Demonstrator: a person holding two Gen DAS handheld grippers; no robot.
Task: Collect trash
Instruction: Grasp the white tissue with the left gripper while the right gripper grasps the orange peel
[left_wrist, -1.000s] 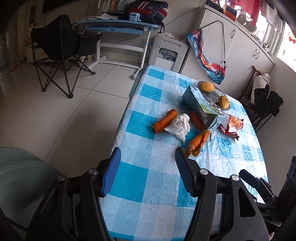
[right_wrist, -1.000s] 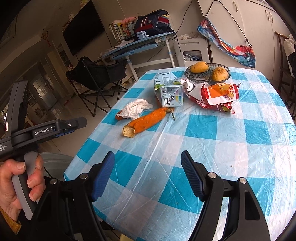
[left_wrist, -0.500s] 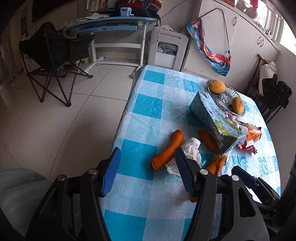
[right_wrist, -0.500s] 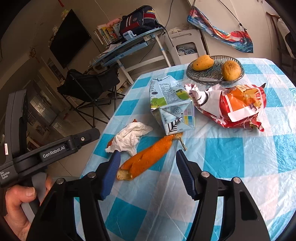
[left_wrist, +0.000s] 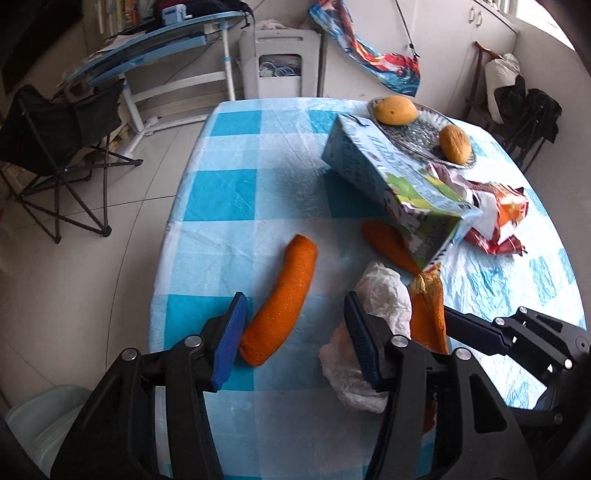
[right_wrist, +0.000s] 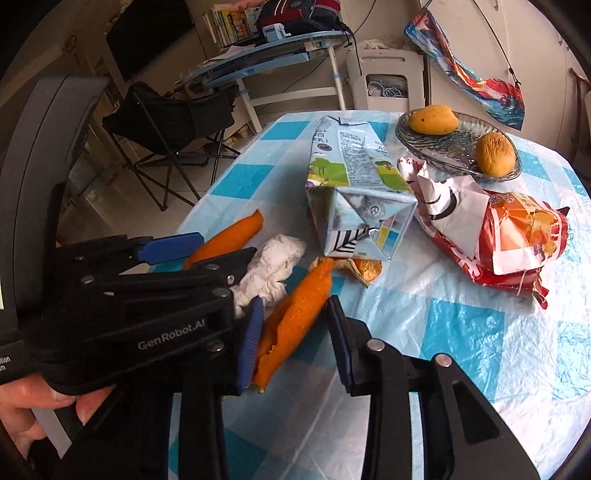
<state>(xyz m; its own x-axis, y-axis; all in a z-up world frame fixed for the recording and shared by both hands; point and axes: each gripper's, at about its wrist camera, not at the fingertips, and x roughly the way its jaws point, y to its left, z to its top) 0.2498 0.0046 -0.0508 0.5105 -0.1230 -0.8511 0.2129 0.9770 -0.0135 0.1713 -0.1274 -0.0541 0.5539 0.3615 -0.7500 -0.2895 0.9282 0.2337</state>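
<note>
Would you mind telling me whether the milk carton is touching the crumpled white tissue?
Apart. In the right wrist view, bare tablecloth shows between the milk carton and the crumpled white tissue.

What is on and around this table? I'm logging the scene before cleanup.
Peels: three, orange, near end of table.
Tissue: one, white, crumpled between the peels.
Carton: one, pale blue and green, on its side mid-table.
Wrapper: one, red-orange, crumpled right of the carton.
Dish: one, glass, far end.
Mangoes: two, yellow, in the dish.
Tablecloth: one, blue-white check.
Chair: one, black, folding, on the floor.
Desk: one, blue-topped, by the wall.
Left gripper: open, around one peel's near end.
Right gripper: open, around another peel.
</note>
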